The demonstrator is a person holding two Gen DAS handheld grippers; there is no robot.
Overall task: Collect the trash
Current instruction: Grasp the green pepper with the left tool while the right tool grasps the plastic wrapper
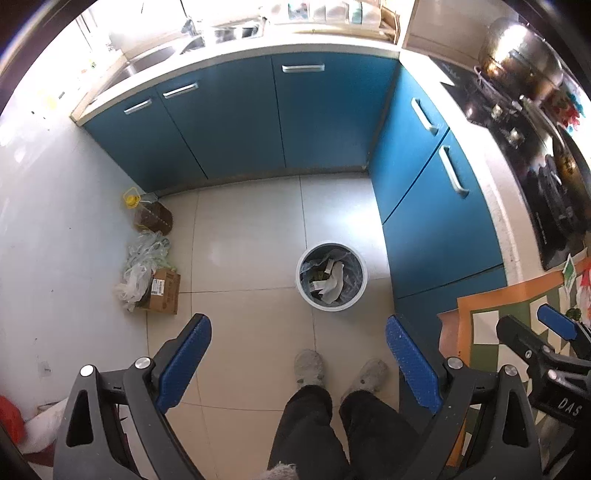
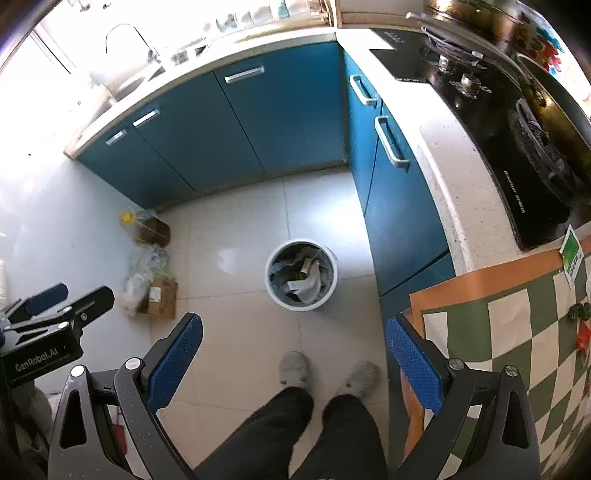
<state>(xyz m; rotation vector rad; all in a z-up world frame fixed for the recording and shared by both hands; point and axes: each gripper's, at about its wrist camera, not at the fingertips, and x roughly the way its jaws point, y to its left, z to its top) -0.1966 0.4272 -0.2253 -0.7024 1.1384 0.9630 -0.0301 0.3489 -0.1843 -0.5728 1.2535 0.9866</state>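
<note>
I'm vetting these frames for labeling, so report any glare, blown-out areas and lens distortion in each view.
Left wrist view: the sink and counter top-left are blown out white, the pot carries bright highlights, and cabinet edges bow from the fisheye. Right wrist view: the window side around the faucet is overexposed, a sheen lies on the floor tile, and the trash bin stays clearly exposed.

Pale glossy floor tiles [image 1: 251,236] run up to blue cabinet doors [image 1: 229,118] that meet at a corner under a light surface [image 2: 439,147]. A black stove [image 2: 517,122] sits on its right stretch; strong daylight washes out the sink [image 1: 155,59] on the far left.
</note>
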